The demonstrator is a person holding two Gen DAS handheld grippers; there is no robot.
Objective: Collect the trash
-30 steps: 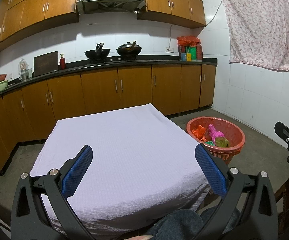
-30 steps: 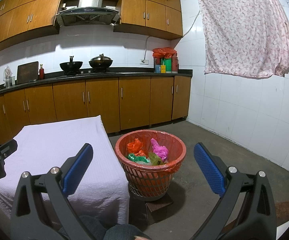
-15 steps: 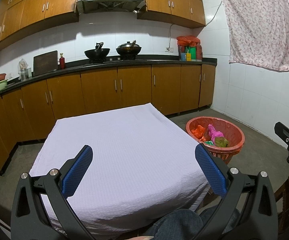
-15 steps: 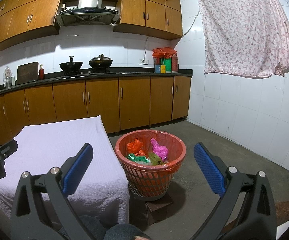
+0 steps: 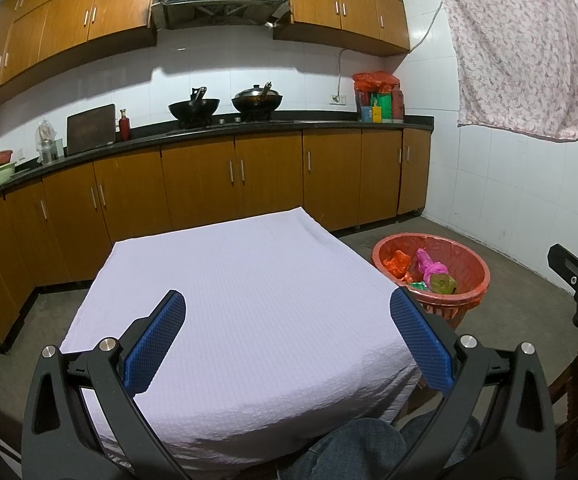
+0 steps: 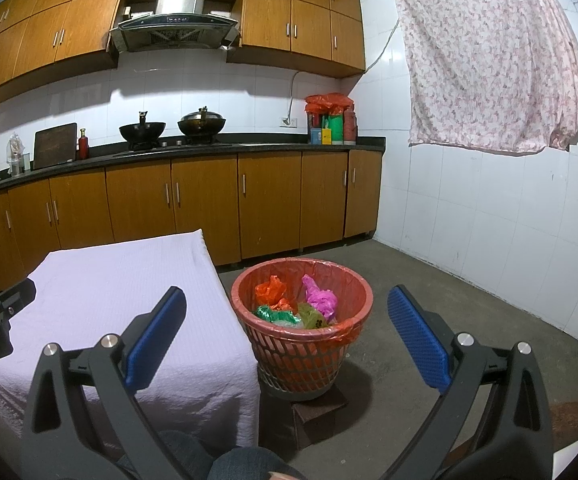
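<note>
Trash (image 6: 295, 306) sits bagged in the red basket (image 6: 353, 326) beside the cloth-covered table (image 5: 249, 300). Left gripper (image 5: 287, 342) and right gripper (image 6: 287, 340) both gape empty. Collecting looks finished; best move: hold steady, clear of the rim.

Basket (image 6: 301, 356) right of table (image 6: 109, 280), trash (image 6: 317, 300) inside, seemingly bags

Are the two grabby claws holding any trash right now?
No. The left gripper and right gripper are both open and empty; the trash sits in the red basket.
</note>
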